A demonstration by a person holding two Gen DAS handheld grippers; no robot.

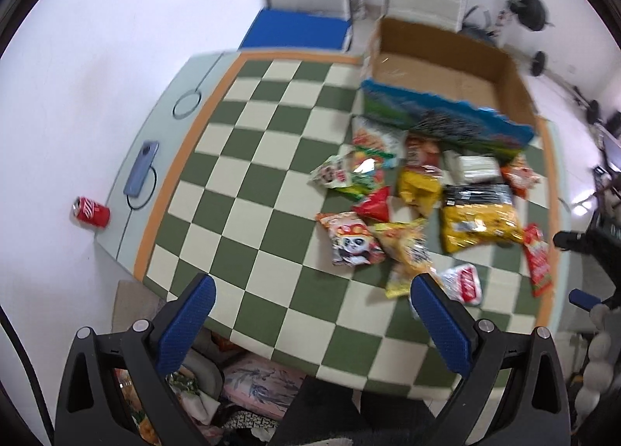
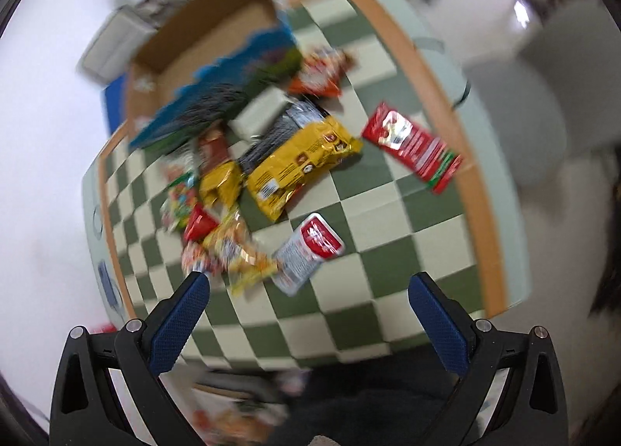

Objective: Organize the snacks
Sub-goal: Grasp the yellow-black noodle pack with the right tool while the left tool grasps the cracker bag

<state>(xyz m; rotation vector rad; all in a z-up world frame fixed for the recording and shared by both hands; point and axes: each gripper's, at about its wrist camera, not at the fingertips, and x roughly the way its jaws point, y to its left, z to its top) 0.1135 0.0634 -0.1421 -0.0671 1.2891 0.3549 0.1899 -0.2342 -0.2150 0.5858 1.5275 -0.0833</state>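
Both my left claw (image 1: 312, 292) and right claw (image 2: 308, 288) gape empty above the counter (image 1: 248, 190), where light, crinkly, slippery snack packets (image 1: 419, 205) lie mid-frame before the box (image 1: 446, 85); I'd pinch edges.

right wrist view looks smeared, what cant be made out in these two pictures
- Right wrist view: motion blur smears the printing on the snack pile and the cardboard box.
- Left wrist view: the near wall of the box hides part of its floor, so contents there are unknown.
- Left wrist view: the right tool is cut off by the edge; its opening can't be judged here.
- Left wrist view: items below the table edge are partly hidden behind the left tool.
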